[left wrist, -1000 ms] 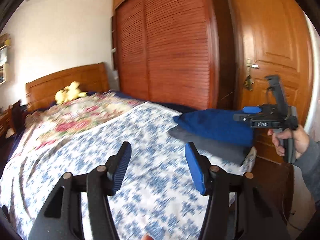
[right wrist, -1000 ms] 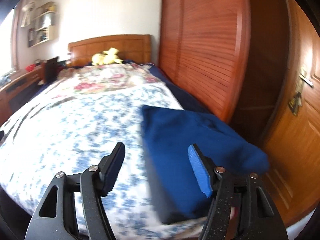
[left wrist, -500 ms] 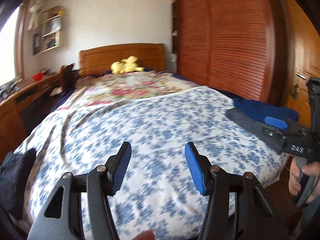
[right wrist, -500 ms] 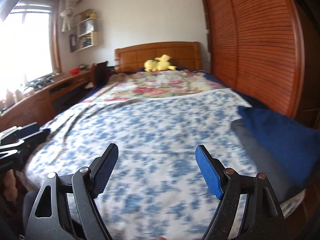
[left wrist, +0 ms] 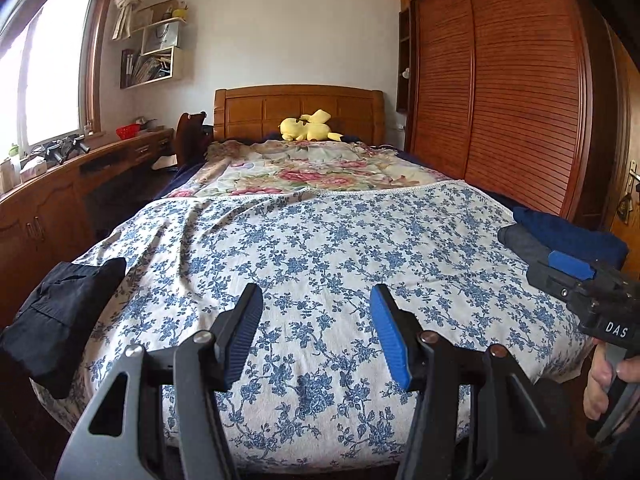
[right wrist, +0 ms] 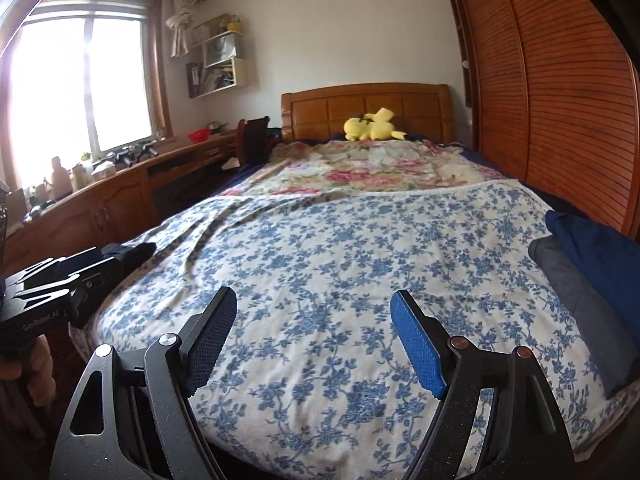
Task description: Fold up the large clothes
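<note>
A bed with a blue-flowered white cover (left wrist: 328, 248) fills both views. A black garment (left wrist: 60, 320) lies crumpled at the bed's near left corner; it also shows in the right wrist view (right wrist: 132, 254). A folded dark blue garment (right wrist: 600, 260) sits on a folded grey one (right wrist: 584, 308) at the bed's right edge; the stack also shows in the left wrist view (left wrist: 568, 236). My left gripper (left wrist: 316, 336) is open and empty above the foot of the bed. My right gripper (right wrist: 312, 340) is open and empty, to its right.
A yellow plush toy (left wrist: 308, 128) lies by the wooden headboard (left wrist: 296, 110). A floral quilt (left wrist: 312, 170) covers the far half of the bed. A wooden desk (right wrist: 120, 196) with clutter runs along the left under the window. A slatted wardrobe (left wrist: 512, 92) stands on the right.
Both grippers have swung left, from facing the wardrobe, door and folded stack to facing the length of the bed. The black garment has come into view. Both grippers stayed open.
</note>
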The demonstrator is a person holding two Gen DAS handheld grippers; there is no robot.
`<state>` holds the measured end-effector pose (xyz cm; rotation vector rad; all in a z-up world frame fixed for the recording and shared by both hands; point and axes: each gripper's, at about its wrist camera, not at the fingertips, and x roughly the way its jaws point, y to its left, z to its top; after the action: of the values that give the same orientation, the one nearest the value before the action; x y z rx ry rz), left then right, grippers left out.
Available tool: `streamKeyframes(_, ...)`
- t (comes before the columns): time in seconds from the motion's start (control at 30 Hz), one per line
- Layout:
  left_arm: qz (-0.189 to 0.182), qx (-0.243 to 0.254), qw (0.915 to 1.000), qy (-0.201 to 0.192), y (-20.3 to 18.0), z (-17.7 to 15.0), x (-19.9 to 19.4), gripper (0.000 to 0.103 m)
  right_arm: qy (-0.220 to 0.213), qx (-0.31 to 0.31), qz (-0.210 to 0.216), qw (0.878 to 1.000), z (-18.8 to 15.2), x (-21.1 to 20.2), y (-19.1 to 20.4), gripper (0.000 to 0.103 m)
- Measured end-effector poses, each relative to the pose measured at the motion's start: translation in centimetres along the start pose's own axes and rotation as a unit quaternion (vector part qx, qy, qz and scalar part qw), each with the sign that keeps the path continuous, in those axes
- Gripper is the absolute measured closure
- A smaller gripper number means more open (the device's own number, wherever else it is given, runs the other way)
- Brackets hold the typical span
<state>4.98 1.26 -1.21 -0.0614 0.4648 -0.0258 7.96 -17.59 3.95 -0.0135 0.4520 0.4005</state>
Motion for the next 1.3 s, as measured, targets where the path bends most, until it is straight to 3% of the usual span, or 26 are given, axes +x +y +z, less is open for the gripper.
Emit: streamKeyframes(1.3,-0.001,-0.001,1.0000,-0.004,-0.24,-0.30,-0.89,0.048,0.002,0.003,-0.017,1.000,-0.17,-0.28,0.52,0.022)
